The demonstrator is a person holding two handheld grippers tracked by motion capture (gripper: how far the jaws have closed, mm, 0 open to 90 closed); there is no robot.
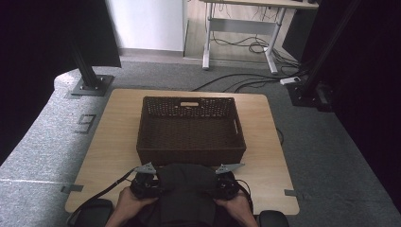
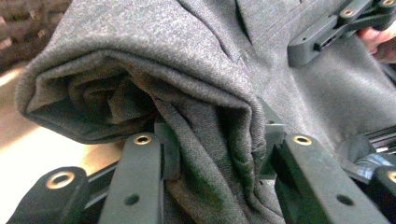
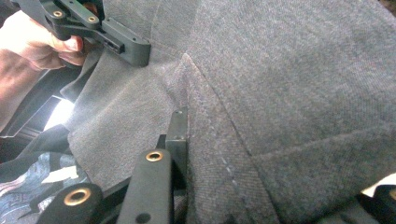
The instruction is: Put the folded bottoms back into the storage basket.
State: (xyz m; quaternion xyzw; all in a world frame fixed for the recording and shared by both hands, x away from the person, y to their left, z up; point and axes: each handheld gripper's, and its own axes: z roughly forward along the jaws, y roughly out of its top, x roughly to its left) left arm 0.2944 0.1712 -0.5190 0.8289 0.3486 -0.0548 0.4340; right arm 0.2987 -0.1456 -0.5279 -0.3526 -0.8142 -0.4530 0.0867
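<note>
**Grey cloth gripped at both sides before basket**

Held at the near edge of the table (image 1: 104, 142): a folded dark grey cloth (image 1: 183, 189), bunched between two tools, just short of the brown woven basket (image 1: 191, 125); left tool (image 1: 147, 182) at the cloth's left side, right tool (image 1: 226, 182) at its right, a hand behind each at the bottom of the high view.

Seen along the left tool (image 2: 215, 140): jaws clamped on a thick fold of cloth (image 2: 154, 65), fabric squeezed into creases between the pads; rolled hem open to the left, showing darker inner layers; pale table (image 2: 28, 144) beneath; other tool and fingertips at the upper right.

Seen along the right tool (image 3: 224, 163): one jaw pressed flat into the cloth (image 3: 289, 79) beside a stitched seam, the other jaw buried under the fabric at the lower right; clamped on the cloth as well; opposite tool and hand (image 3: 32, 39) at the upper left.

Basket centred on the table, handle slot in its far wall; grey carpet (image 1: 42, 137) around the table.
</note>
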